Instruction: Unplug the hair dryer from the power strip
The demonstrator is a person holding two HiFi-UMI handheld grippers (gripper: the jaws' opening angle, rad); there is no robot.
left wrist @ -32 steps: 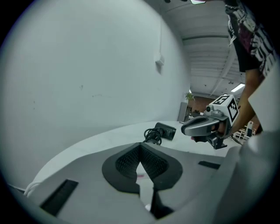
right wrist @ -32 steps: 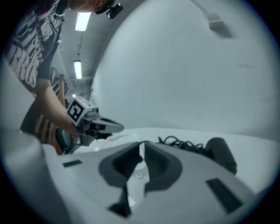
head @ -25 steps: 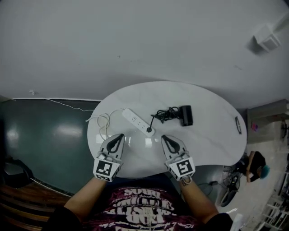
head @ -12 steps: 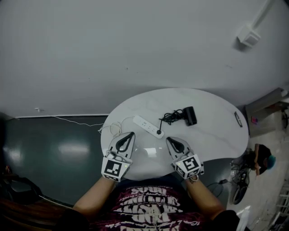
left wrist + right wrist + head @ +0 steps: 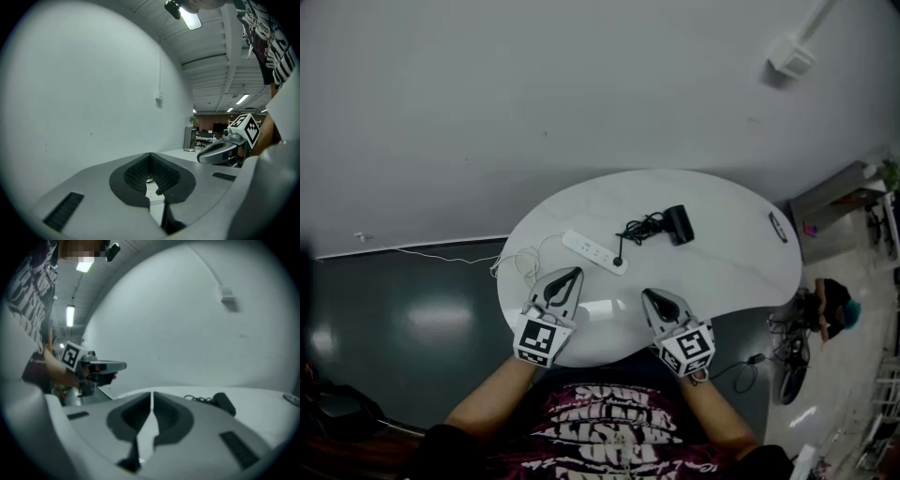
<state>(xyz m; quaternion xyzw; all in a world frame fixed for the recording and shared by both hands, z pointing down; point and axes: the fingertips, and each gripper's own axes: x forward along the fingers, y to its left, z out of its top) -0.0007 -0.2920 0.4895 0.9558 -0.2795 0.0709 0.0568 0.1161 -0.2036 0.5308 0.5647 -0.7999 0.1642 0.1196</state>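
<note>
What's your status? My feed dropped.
Shut, empty: left tool, right tool, over table edge. Black plug in power strip; hair dryer beyond. Nothing in the way.

This looks like an open-plan office or lab hall. The white oval worktop (image 5: 741, 272) stands against a plain white wall (image 5: 581, 84), which carries a small white box (image 5: 791, 56) on a conduit. The floor (image 5: 412, 328) is dark and glossy. Beyond the worktop's far end, the left gripper view shows distant desks (image 5: 208, 137) with what look like screens, a potted plant (image 5: 193, 121), and a ribbed ceiling (image 5: 234, 70) with strip lights (image 5: 242, 99). Cables (image 5: 757, 358) lie on the floor near the worktop's right edge.
</note>
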